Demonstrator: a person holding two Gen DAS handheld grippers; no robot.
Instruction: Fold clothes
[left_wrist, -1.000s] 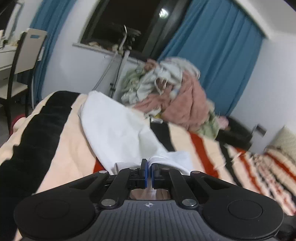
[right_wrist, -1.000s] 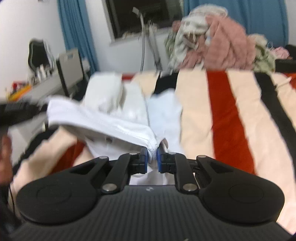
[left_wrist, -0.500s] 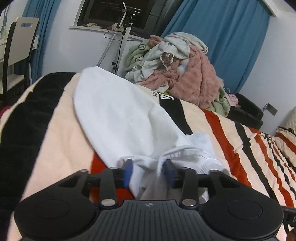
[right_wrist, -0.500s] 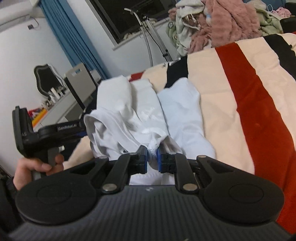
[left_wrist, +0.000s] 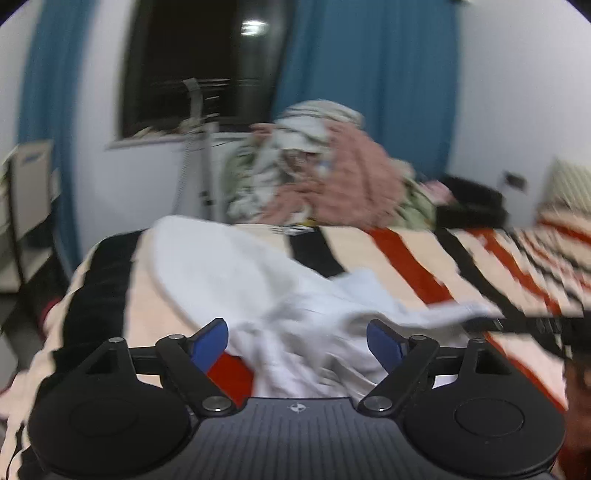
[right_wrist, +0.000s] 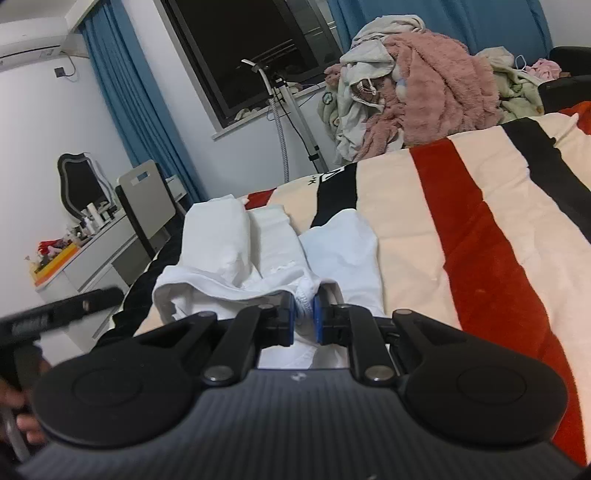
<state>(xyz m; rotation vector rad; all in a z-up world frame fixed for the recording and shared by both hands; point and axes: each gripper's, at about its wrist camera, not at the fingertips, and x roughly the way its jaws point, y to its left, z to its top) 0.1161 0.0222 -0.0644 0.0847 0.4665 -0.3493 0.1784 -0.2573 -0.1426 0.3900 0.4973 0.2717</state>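
On the bed: a white garment (right_wrist: 255, 254) lies crumpled across a striped blanket (right_wrist: 461, 236) of cream, red and black bands.
Right gripper (right_wrist: 303, 317): fingers nearly closed, pinching a bunched hem of the white garment between the blue pads (right_wrist: 318, 317).
Left gripper (left_wrist: 297, 341): fingers spread wide with nothing between them; the white garment (left_wrist: 236, 273) lies just beyond and partly between the tips, whether touching cannot be told.
Left wrist view only: the whole frame is motion-blurred; a stretched strip of the garment runs rightward toward a dark shape at the right edge, too blurred to identify.
Right wrist view only: sharp detail; the left gripper's dark body (right_wrist: 55, 314) shows at the left edge, with part of a hand (right_wrist: 22, 417) below it; a dressing surface (right_wrist: 92, 240) with a mirror (right_wrist: 79, 184) and small items stands left of the bed, a chair (right_wrist: 147, 199) against it.
Both views: a pile of clothes (right_wrist: 417, 77) in pink and pale green lies at the far end of the bed, before blue curtains (left_wrist: 365, 92) and a dark window (right_wrist: 243, 48).
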